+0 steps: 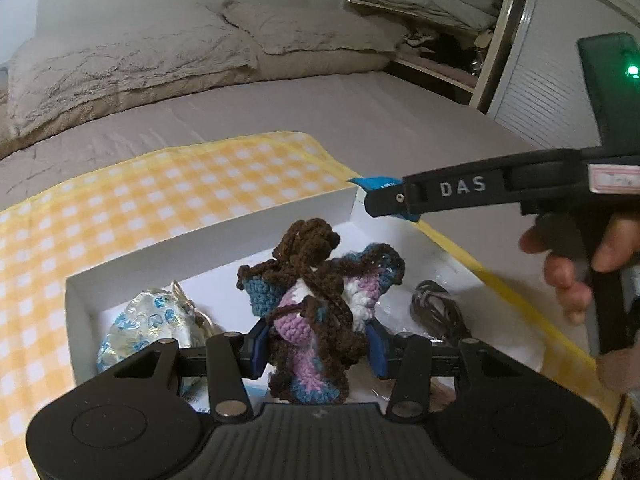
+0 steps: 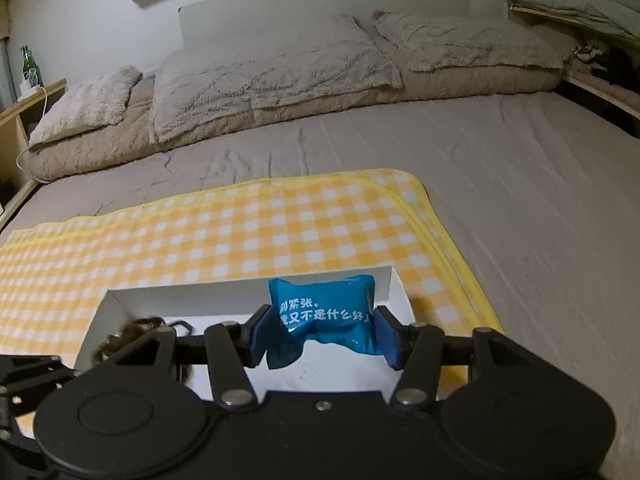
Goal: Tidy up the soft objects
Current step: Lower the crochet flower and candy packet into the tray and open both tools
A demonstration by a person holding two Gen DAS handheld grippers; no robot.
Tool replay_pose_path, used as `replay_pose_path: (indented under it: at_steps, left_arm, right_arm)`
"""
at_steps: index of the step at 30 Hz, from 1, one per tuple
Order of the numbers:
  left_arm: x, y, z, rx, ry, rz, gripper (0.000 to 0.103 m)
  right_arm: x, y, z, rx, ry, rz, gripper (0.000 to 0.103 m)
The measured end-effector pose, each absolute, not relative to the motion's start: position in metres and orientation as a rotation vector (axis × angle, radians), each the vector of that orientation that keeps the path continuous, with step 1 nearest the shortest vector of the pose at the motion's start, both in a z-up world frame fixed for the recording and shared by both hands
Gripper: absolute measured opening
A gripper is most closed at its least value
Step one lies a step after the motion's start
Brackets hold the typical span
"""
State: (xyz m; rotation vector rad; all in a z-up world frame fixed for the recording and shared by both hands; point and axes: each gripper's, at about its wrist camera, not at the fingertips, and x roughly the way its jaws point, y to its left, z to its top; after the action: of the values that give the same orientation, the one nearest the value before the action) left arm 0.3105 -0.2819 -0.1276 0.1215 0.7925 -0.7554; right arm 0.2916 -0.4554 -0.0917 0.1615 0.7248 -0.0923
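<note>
The left hand-held gripper (image 1: 318,338) is closed partway on a crochet toy (image 1: 316,304) of brown, pink, blue and white yarn. Its blue pads squeeze the toy on both sides, above the white box (image 1: 208,240). Down in the box lie a shiny blue-and-white pouch (image 1: 146,326) and a dark coiled cord (image 1: 438,312). The right hand-held gripper (image 2: 320,334) is closed partway on a soft blue packet (image 2: 324,312), held over the same box. The box sits on a yellow checked cloth (image 2: 240,232) on the bed (image 2: 520,184).
</note>
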Motion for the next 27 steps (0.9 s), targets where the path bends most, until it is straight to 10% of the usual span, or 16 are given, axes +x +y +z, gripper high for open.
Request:
replay_pose_path:
  at_steps: [5, 9, 17, 20, 27]
  left_arm:
    - [0.321, -0.283, -0.134, 0.124, 0.76, -0.711, 0.051]
    - [0.327, -0.28, -0.134, 0.104, 0.741, -0.691, 0.088]
    - [0.32, -0.282, -0.136, 0.168, 0.759, -0.707, 0.09]
    - [0.316, -0.282, -0.136, 0.177, 0.764, -0.712, 0.093]
    - [0.309, -0.276, -0.131, 0.172, 0.779, -0.695, 0.098]
  right_arm:
    - [0.298, -0.456, -0.099, 0.169, 0.74, -0.08, 0.055]
    - [0.3, -0.453, -0.104, 0.174, 0.746, -0.072, 0.056]
    - [0.305, -0.457, -0.111, 0.193, 0.757, -0.068, 0.062]
    - [0.304, -0.459, -0.113, 0.224, 0.759, -0.068, 0.092]
    - [0.297, -0.46, -0.11, 0.2, 0.751, -0.074, 0.094]
